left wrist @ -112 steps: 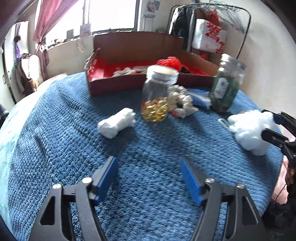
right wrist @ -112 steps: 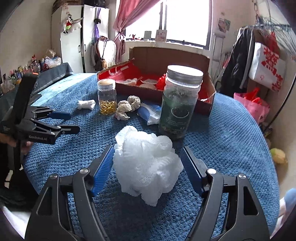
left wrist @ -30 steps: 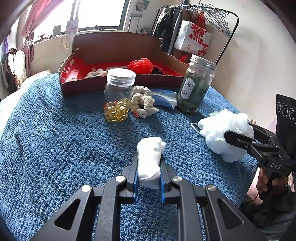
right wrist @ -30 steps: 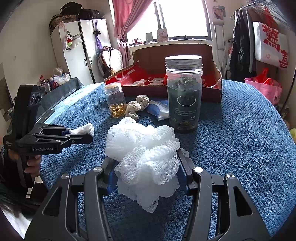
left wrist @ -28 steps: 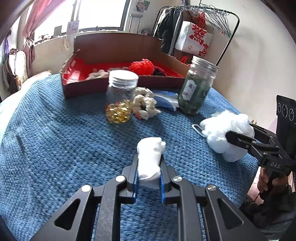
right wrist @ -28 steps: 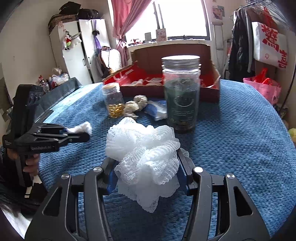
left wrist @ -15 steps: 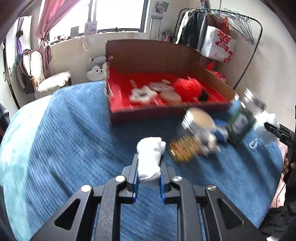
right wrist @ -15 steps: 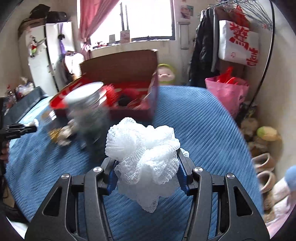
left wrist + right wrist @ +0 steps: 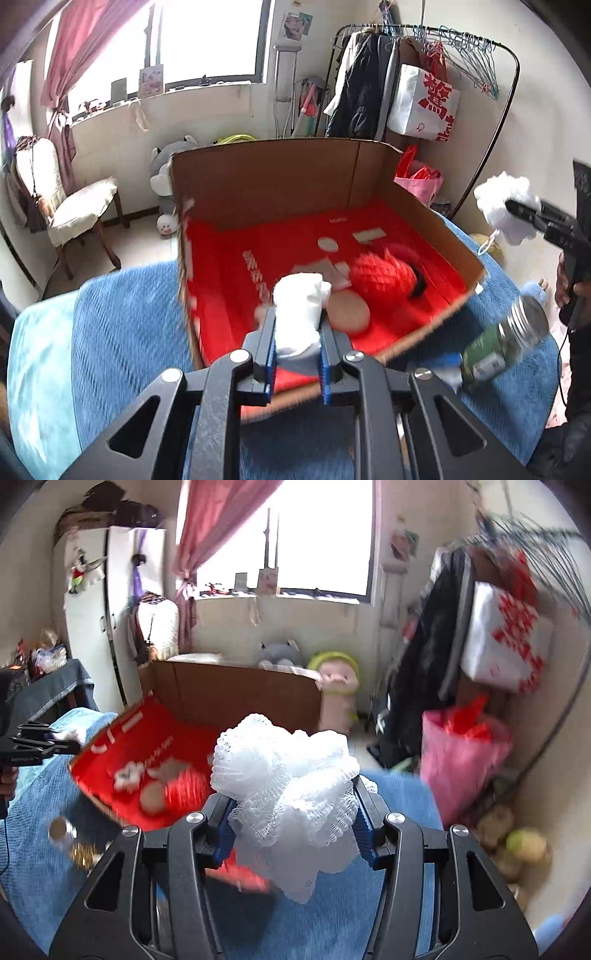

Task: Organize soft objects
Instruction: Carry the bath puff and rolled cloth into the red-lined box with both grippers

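A round tabletop covered in a blue knitted cloth (image 9: 122, 332) fills the lower part of both views, in a bright room with a window, a pink curtain (image 9: 218, 524), a white cupboard (image 9: 110, 602) and a clothes rack hung with dark garments (image 9: 369, 85). Toward the far edge of the tabletop sits a wide brown cardboard box with a red lining (image 9: 280, 192); a red knitted ball (image 9: 384, 273), a tan round pad (image 9: 349, 310) and some pale pieces lie inside it. Near the box's right corner, a glass jar with a metal lid and dark green contents (image 9: 506, 343) appears blurred and tilted.

The right gripper (image 9: 295, 834) is clamped on a white mesh bath pouf (image 9: 288, 794), its blue pads pressed into both sides, the pouf bulging above and below them, held over the near right edge of the box. The left gripper (image 9: 297, 354) is closed narrowly on a small white rolled cloth (image 9: 299, 314), which stands up between the pads above the box's near wall.
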Action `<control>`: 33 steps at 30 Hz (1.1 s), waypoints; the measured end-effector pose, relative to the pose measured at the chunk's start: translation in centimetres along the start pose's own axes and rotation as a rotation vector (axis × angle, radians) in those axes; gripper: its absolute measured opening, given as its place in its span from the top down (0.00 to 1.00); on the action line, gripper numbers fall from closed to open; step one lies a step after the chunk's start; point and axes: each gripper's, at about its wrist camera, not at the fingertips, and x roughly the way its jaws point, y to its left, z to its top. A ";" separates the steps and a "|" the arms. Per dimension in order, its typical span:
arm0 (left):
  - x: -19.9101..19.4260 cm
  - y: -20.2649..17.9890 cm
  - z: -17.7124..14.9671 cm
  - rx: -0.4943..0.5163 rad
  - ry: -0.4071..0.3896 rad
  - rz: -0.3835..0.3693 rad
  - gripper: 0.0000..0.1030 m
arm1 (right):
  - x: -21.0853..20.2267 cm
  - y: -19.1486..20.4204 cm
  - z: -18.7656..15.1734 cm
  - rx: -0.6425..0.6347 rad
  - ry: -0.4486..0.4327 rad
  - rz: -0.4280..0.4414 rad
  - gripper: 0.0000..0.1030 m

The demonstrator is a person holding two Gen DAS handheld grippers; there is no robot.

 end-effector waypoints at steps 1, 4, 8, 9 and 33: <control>1.0 0.2 1.0 0.005 0.006 0.010 0.81 | 0.7 0.6 1.0 -0.021 -0.006 0.006 0.51; 3.7 0.5 2.8 0.014 0.045 0.026 0.81 | 3.2 2.7 3.2 -0.067 0.009 0.019 0.51; 7.6 0.9 4.3 0.025 0.113 0.061 0.81 | 8.5 5.7 5.1 -0.145 0.089 0.017 0.51; 8.2 1.0 4.5 0.028 0.125 0.066 0.81 | 10.1 6.3 5.3 -0.170 0.121 0.010 0.51; 18.0 2.5 6.7 -0.005 0.347 0.174 0.72 | 27.0 9.3 3.1 -0.293 0.545 -0.081 0.46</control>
